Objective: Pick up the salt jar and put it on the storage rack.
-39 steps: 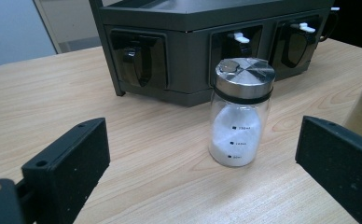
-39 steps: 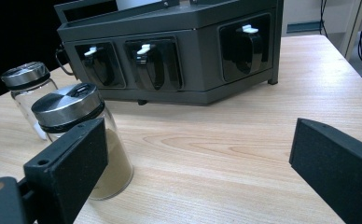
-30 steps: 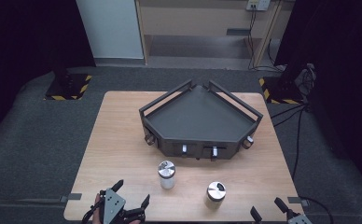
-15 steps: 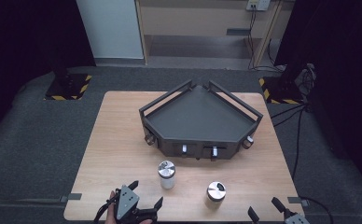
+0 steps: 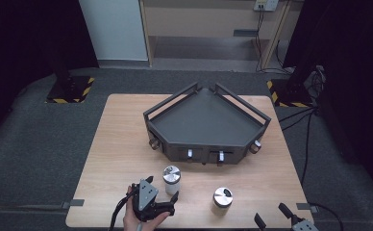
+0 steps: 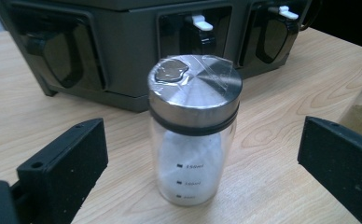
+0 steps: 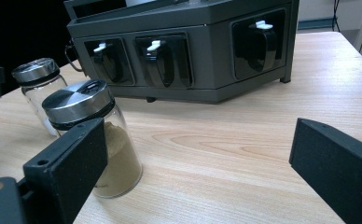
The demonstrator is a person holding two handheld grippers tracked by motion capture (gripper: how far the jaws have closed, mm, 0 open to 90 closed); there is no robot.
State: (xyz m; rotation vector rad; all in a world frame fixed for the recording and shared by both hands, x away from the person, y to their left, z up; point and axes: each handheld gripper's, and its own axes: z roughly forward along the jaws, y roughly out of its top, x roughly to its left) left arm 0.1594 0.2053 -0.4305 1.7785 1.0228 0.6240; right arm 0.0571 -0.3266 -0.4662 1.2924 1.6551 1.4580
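Our left claw (image 5: 161,188) has slid in from the surface's (image 5: 117,144) near-left corner to bracket the white-powder jar (image 5: 171,179), spread and not yet pinching, while the right claw (image 5: 272,216), also spread, waits near the brown-spice jar (image 5: 222,197); nothing is racked.

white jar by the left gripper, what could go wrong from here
The left gripper is open with the white-powder jar between its jaws but not gripped. The jar is tall and narrow, so an off-centre jaw could tip it. Knocked sideways, it might hit the brown-powder jar standing nearby. Pushed forward, it could bump the dark rack just behind it.
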